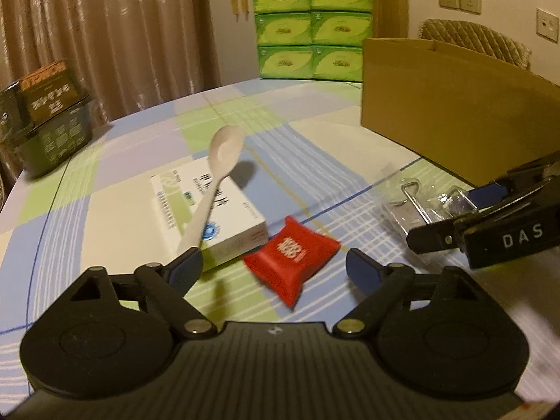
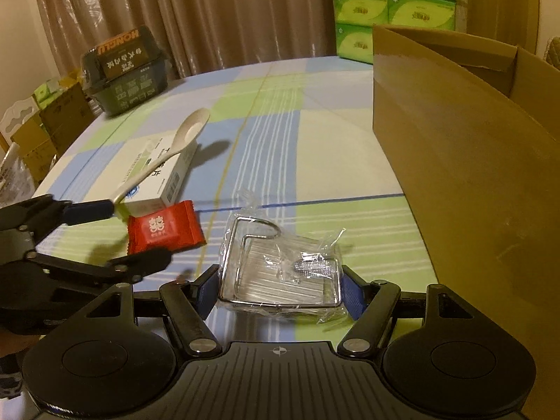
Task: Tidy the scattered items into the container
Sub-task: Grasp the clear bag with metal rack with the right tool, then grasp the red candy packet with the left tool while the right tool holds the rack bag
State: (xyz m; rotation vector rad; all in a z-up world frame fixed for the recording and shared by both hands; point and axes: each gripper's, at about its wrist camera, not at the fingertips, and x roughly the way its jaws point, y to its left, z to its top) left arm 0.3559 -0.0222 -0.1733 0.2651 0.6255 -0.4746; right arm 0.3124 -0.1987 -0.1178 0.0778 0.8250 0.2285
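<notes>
A red candy packet [image 1: 292, 257] lies on the checked tablecloth between the fingers of my open left gripper [image 1: 276, 271]; it also shows in the right wrist view [image 2: 162, 231]. A cream spoon [image 1: 215, 171] rests across a white medicine box [image 1: 210, 210], its handle end touching my left finger. My right gripper [image 2: 278, 288] has its fingers on both sides of a wire rack wrapped in clear plastic [image 2: 280, 269], touching its edges. The open cardboard box [image 2: 465, 161] stands on the right.
A dark green boxed set [image 1: 45, 115] sits at the table's far left edge. Stacked green tissue packs [image 1: 311, 28] stand at the back. Cardboard boxes [image 2: 52, 119] are on the floor beyond the left edge.
</notes>
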